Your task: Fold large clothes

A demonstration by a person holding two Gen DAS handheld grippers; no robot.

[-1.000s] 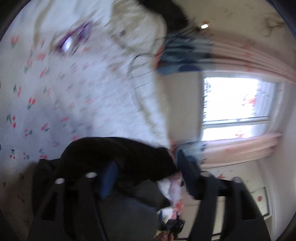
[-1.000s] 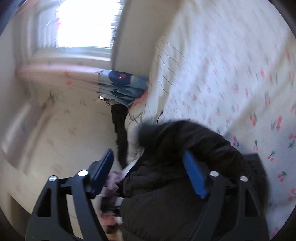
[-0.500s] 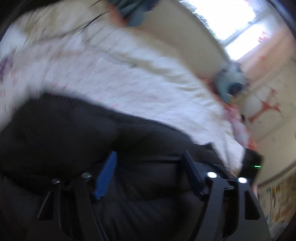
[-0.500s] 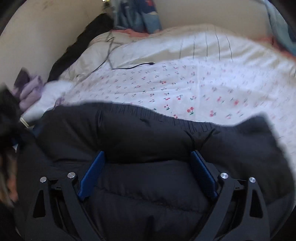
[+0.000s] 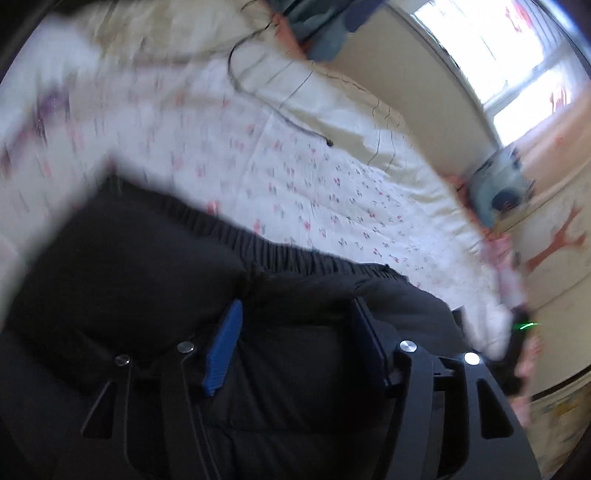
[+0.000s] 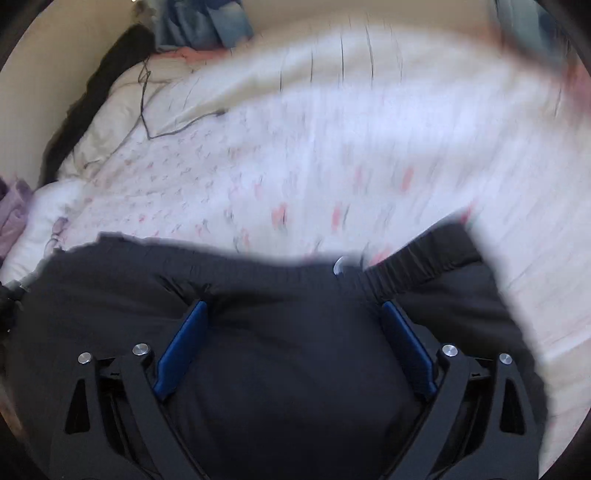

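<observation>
- Lying across the near edge of the bed [image 5: 332, 173] is a black padded jacket [image 5: 122, 266], its gathered elastic hem [image 5: 295, 254] running along the side that is facing the middle of the bed.
- The left gripper [image 5: 295, 314] is sitting with its blue-padded fingers [image 5: 221, 347] spread wide, bulky black fabric filling the gap between them; whether the pads are actually pinching it, I cannot tell.
- The right gripper [image 6: 295, 306] is showing the same picture: blue fingers [image 6: 181, 350] far apart, the jacket [image 6: 288, 369] bulging up between them, and no way to tell whether they are gripping it.
- A small silvery ring or zip pull [image 6: 338, 266] is showing at the jacket's hem, just where it is meeting the sheet.
- The sheet [image 6: 295, 166], white with small red cherry prints, is covering the bed beyond the jacket; much of it is smearing into blur.
- A thin dark cable [image 5: 280, 110] is trailing over the far side of the bed, across a cream striped quilt [image 6: 332, 66].
- Blue folded cloth [image 6: 199, 26] is sitting at the far corner of the bed, and something lilac [image 6: 13, 206] is bunching just off its edge.
- A bright window [image 5: 509, 55] is glowing beyond the far side of the bed.
- A small green light [image 5: 526, 325] is shining on a dark device beside the bed's corner.
- No brand, label or writing is reading clearly anywhere.
</observation>
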